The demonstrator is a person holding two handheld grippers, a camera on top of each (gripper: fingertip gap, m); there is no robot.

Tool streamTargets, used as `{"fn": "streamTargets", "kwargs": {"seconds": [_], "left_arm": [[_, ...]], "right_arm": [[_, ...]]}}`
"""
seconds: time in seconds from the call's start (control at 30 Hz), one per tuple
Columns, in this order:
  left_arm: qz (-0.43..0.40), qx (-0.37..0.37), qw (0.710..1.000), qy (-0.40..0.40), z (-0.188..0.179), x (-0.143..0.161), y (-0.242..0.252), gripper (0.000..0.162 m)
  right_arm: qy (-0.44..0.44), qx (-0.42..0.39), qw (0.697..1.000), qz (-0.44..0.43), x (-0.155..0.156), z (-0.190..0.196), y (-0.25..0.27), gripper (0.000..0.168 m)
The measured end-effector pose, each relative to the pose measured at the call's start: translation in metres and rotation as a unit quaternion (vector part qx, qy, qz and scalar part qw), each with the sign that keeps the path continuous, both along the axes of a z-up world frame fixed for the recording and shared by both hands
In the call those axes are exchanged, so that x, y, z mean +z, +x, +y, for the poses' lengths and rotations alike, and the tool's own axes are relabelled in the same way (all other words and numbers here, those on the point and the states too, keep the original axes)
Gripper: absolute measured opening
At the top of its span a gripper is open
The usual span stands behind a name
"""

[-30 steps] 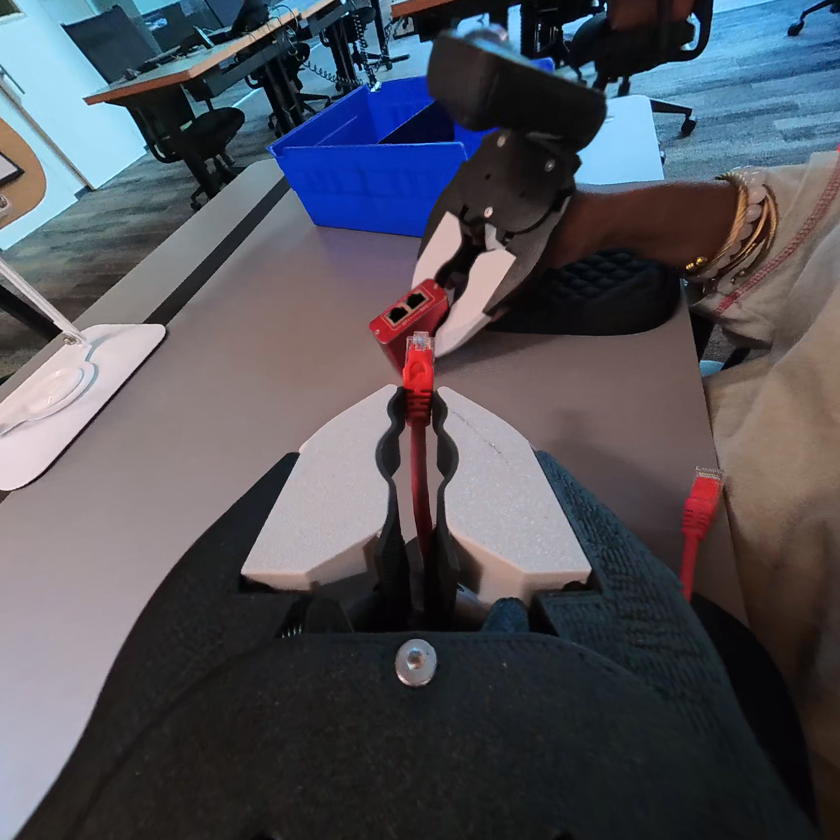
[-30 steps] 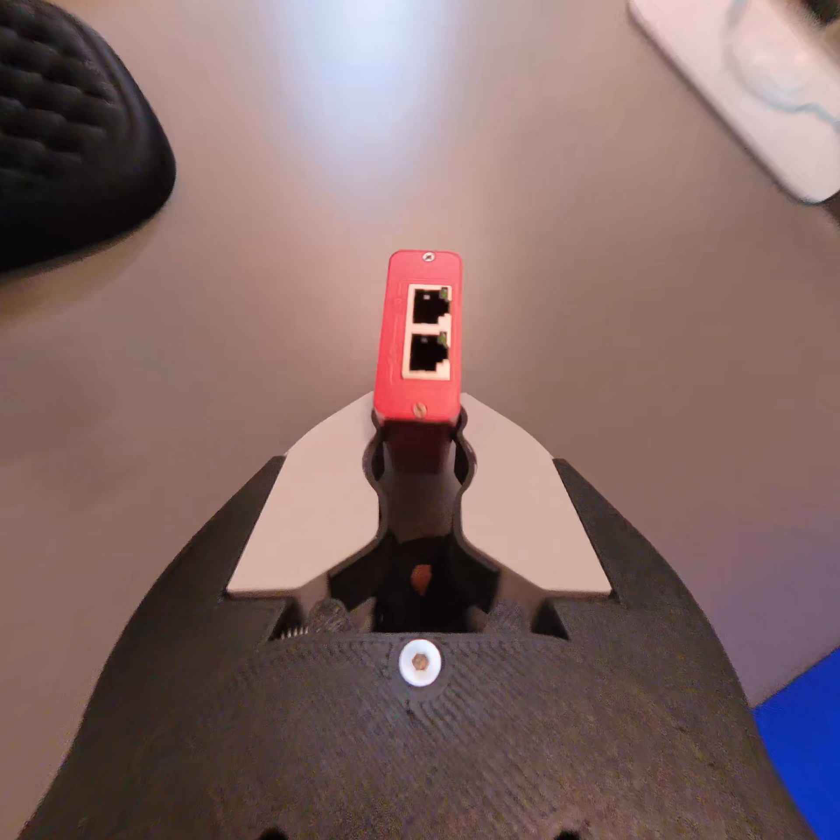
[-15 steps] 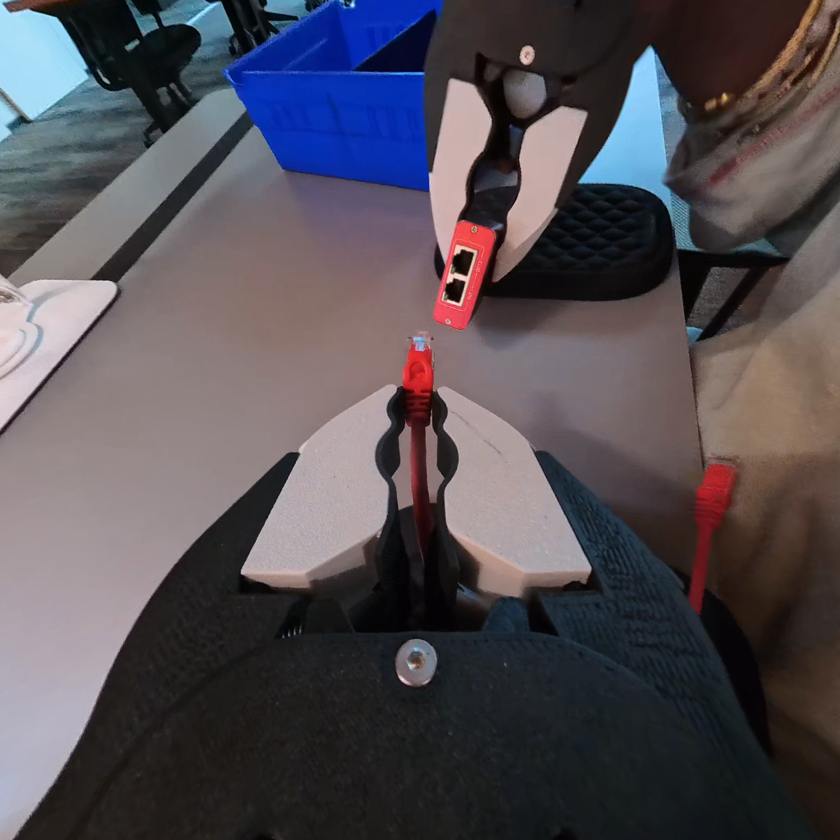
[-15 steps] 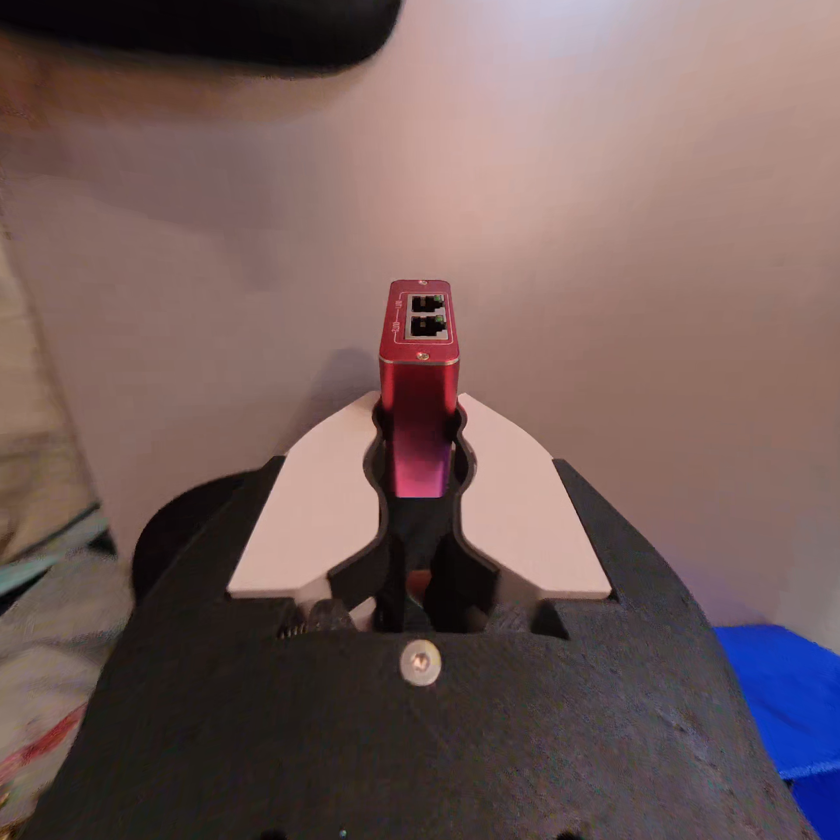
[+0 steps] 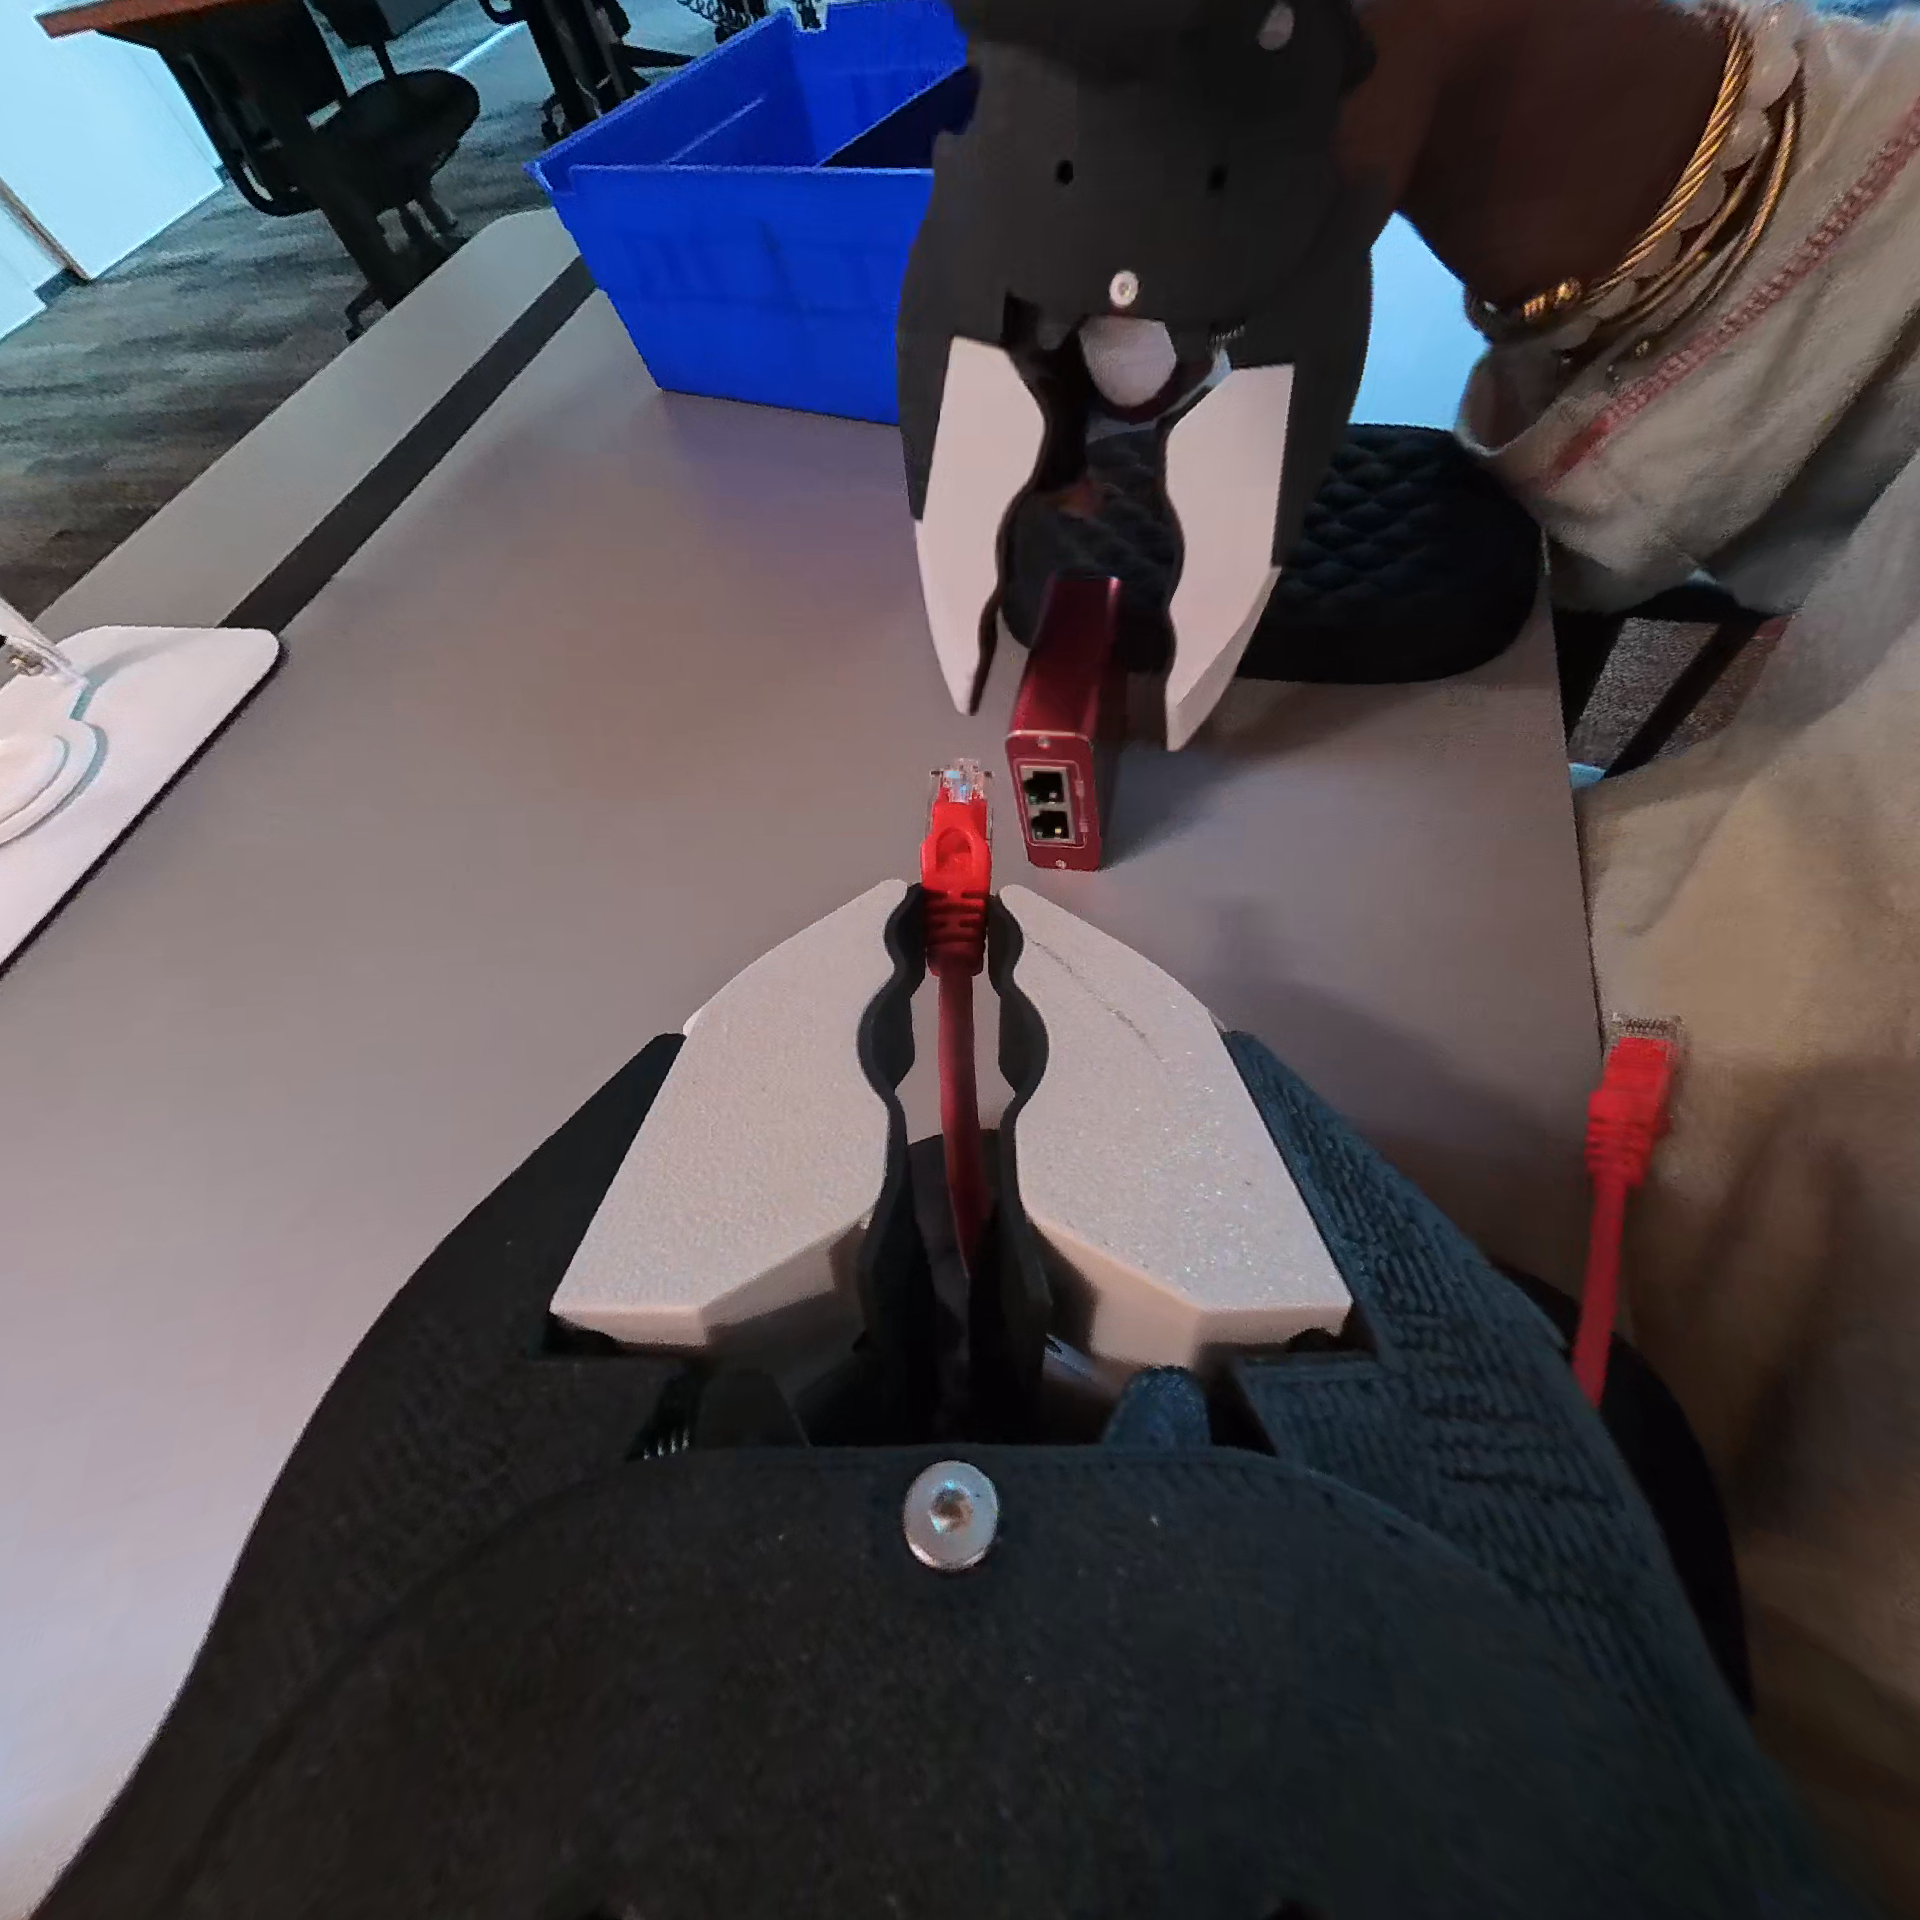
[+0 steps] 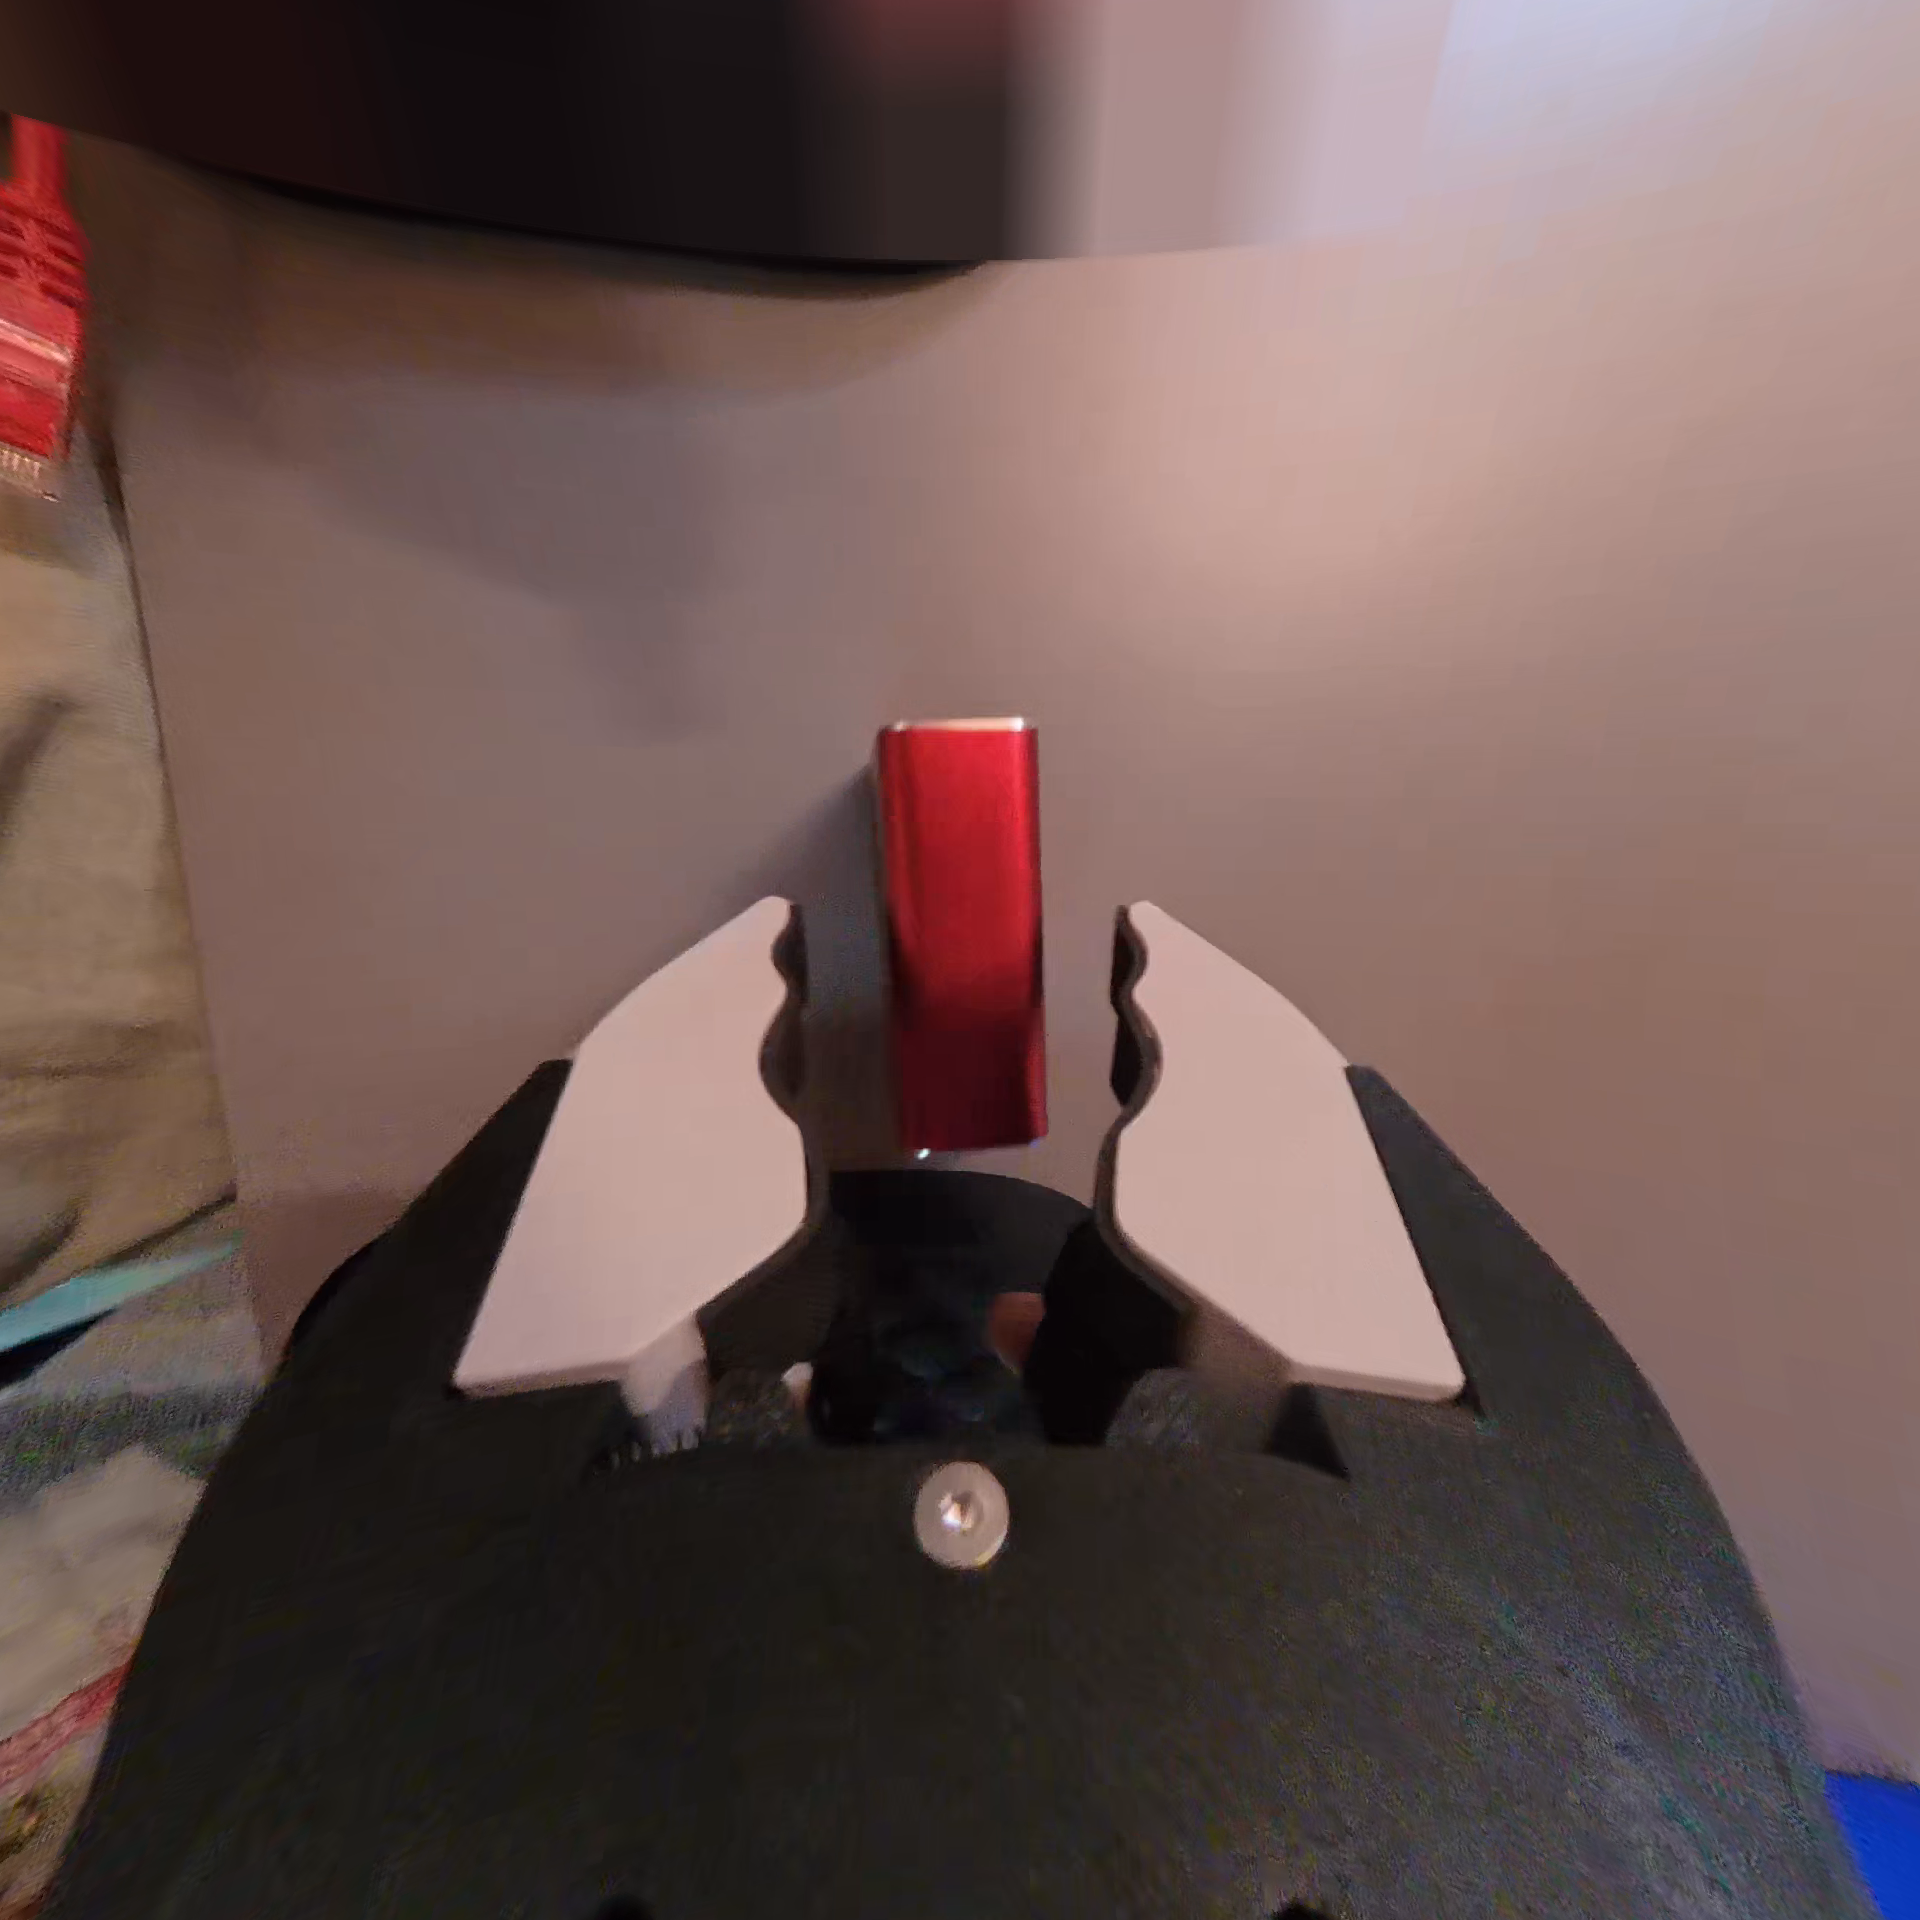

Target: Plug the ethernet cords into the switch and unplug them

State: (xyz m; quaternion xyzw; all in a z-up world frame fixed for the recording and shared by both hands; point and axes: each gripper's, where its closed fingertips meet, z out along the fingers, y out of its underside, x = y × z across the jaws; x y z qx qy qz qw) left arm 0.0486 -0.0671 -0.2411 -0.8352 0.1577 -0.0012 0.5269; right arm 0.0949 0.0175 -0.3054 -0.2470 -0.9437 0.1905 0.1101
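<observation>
1. Now, R gripper point(image 6: 961, 935) is being held wide apart, fingers point(image 6: 675, 1122) straddling red switch point(image 6: 961, 935) w/o touching it.
2. Switch point(image 5: 1060, 769) is being rested on grey table point(image 5: 520, 727), ports facing L gripper.
3. Red ethernet cord point(image 5: 956, 883) is being clamped in L gripper point(image 5: 954, 914), plug just beside ports, not inserted.

Bare table point(image 5: 499, 852) runs open at my nine o'clock. At twelve, the switch point(image 5: 1060, 790) sits between the right gripper's point(image 5: 1075, 717) spread fingers, blocking the straight lane. Blue bin point(image 5: 748, 239) walls off eleven.
</observation>
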Motion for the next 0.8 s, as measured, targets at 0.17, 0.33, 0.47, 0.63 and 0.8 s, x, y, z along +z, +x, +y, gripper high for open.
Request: {"fn": "streamTargets", "kwargs": {"seconds": [0.17,0.33,0.47,0.63,0.8], "left_arm": [[-0.008,0.001,1.0,0.013,-0.001,0.003,-0.001,0.011],[-0.003,0.004,1.0,0.008,-0.003,0.003,-0.004,0.011],[0.005,0.007,1.0,0.006,-0.003,0.006,-0.004,0.011],[0.013,0.007,1.0,0.002,-0.005,0.006,-0.003,0.011],[0.016,0.005,1.0,0.004,-0.001,0.007,-0.002,0.011]], "right_arm": [[-0.17,-0.027,0.979,0.106,-0.002,0.012,0.003,0.06],[-0.18,-0.025,0.972,0.148,0.003,0.013,0.002,0.037],[-0.153,-0.004,0.98,0.124,-0.001,0.011,0.004,0.028],[0.027,0.026,0.996,0.081,0.022,0.03,0.019,0.027],[0.192,0.092,0.977,0.002,0.033,0.029,0.026,0.027]]}}
